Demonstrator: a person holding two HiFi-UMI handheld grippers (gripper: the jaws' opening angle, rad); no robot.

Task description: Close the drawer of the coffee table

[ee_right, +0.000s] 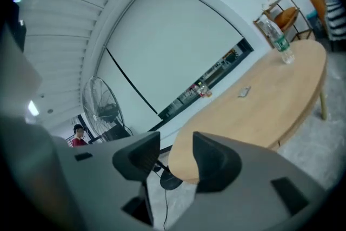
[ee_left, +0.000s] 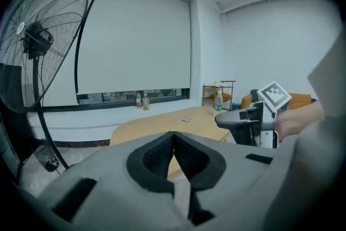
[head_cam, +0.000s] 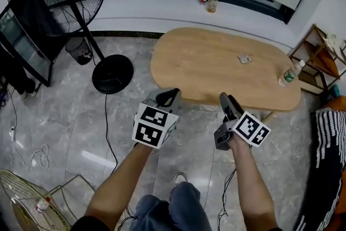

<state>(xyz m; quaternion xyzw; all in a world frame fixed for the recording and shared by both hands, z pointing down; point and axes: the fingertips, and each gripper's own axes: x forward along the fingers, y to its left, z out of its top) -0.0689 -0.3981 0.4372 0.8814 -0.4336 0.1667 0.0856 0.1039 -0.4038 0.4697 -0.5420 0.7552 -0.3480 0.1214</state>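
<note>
With the left gripper [head_cam: 168, 98] jaws closed empty and the right gripper [head_cam: 227, 103] jaws apart, the drawer sits unseen under the wooden bench [head_cam: 216, 76]; probably rigid and sliding, best pushed flat-fronted.

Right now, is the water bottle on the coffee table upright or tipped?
Upright: the water bottle stands on its base near one end of the coffee table, cap uppermost.

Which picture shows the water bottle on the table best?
The right gripper view: the clear plastic bottle with a green label looks biggest there, seen side-on. The head view shows it small, from above; the left gripper view shows it tiny.
</note>
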